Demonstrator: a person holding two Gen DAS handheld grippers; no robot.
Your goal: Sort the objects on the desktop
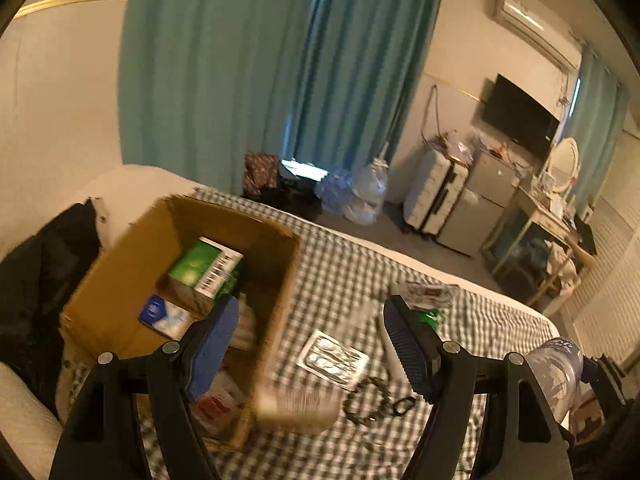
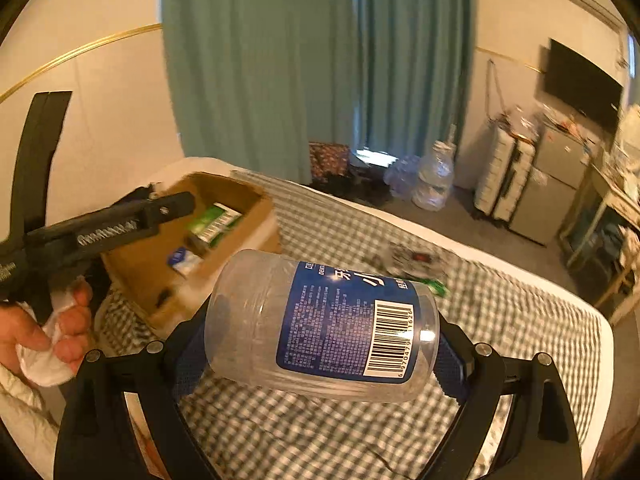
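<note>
My right gripper [image 2: 320, 344] is shut on a clear plastic jar [image 2: 320, 324] with a blue barcoded label, held crosswise above the checked bedcover [image 2: 500, 320]. That jar [image 1: 556, 368] also shows at the right edge of the left wrist view. My left gripper [image 1: 312, 300] is open and holds nothing, hovering over the right wall of an open cardboard box [image 1: 132, 264]. A green carton [image 1: 204, 268] and a blue-and-white packet [image 1: 164, 316] lie inside the box. On the cover below lie a silver blister pack [image 1: 332, 356], a blurred beige cylinder [image 1: 296, 404] and a dark beaded chain [image 1: 376, 400].
A crumpled printed wrapper [image 1: 428, 292] and a green scrap [image 1: 430, 316] lie farther along the bed. Dark clothing [image 1: 44, 264] is piled left of the box. A hand [image 2: 48, 332] clutching white tissue holds the left tool. Beyond the bed stand water bottles [image 1: 368, 192], a suitcase [image 1: 432, 192] and a small fridge [image 1: 476, 204].
</note>
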